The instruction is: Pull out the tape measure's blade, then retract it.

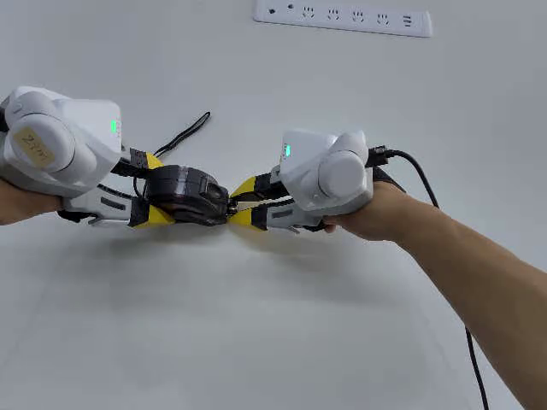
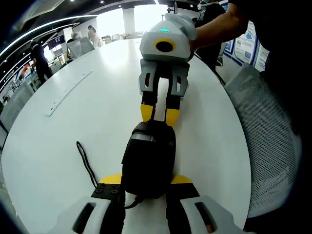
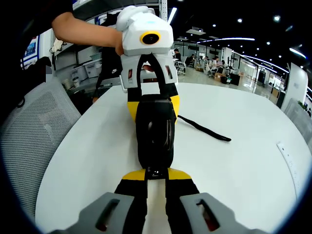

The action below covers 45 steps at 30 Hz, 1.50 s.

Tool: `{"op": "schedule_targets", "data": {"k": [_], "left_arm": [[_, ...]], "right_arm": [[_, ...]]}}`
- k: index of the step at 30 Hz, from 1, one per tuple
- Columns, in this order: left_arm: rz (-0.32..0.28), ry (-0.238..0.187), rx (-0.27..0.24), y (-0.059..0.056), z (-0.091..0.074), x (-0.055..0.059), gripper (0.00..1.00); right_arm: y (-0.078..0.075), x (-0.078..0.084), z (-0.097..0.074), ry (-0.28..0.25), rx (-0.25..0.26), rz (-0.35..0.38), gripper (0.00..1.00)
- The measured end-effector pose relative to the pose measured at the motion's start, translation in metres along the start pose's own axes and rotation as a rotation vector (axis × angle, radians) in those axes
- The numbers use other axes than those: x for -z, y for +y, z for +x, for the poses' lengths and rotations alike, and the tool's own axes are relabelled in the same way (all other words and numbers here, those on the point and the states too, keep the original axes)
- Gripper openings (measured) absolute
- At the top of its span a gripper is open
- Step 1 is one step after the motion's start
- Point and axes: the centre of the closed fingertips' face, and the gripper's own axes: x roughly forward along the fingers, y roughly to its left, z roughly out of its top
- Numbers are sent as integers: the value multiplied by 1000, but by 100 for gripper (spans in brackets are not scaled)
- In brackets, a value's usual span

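The fingers (image 1: 155, 161) of the left gripper (image 1: 156, 190) are clamped on the two flat sides of the black tape measure (image 1: 184, 195), one yellow tip on each side. The case is held low over the white table (image 1: 256, 325); I cannot tell whether it touches. Facing it, the right gripper (image 1: 242, 202) has its fingers (image 1: 244, 186) drawn narrow at the mouth of the case, apparently nipping the small end hook (image 1: 231, 207). No blade is out yet, so this looks like the start of the pull.

To do it well, I would say the right gripper should draw straight back along the line of the case without twisting, so the thin hook does not slip from the tips. The left grip needs to be firm, since the spring will tug the case towards the pull. On the way back, the hook should be eased in rather than let fly.

The wrist strap (image 1: 184, 132) trails loose on the table behind the case, clear of the pull, and a power strip (image 1: 342, 15) lies well apart at the far edge.
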Motion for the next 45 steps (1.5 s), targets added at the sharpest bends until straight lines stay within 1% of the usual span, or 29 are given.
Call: {"op": "schedule_targets", "data": {"k": [8, 45], "left_arm": [[-3, 0, 0, 0, 0, 0, 28], [-11, -11, 4, 0, -1, 1, 28]], "right_arm": [[1, 0, -1, 2, -1, -4, 11], [1, 11, -19, 13, -6, -19, 11]]}}
